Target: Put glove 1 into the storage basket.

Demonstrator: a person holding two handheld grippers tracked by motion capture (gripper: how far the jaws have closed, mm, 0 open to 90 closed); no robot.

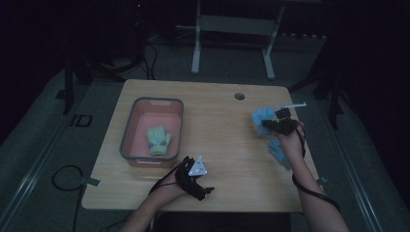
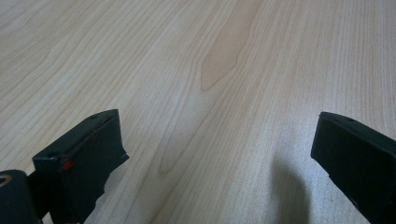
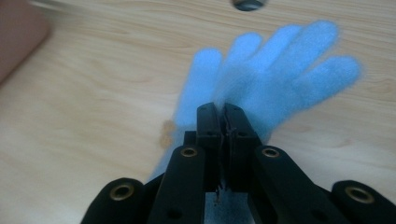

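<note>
Two grippers are in my hands. My right gripper (image 3: 225,109) is closed on a blue glove (image 3: 275,74), held above the counter (image 1: 217,130) at about 3 o'clock. My left gripper (image 2: 215,154) rests open at 6 o'clock, nothing between its jaws.

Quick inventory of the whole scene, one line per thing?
table: 1, light wood, centre; round hole near its far edge
bin: 1, grey rim, pink inside, left half of table
green glove: 1, pale green, lying in the bin
held glove: 1, light blue, pinched in the right gripper, right side of table
second blue glove: 1, light blue, on the table by the right forearm
frame: 1, grey metal, on the floor beyond the table
left gripper: 1, black, open, over bare wood at the near edge
right gripper: 1, black, shut on the held glove
</note>
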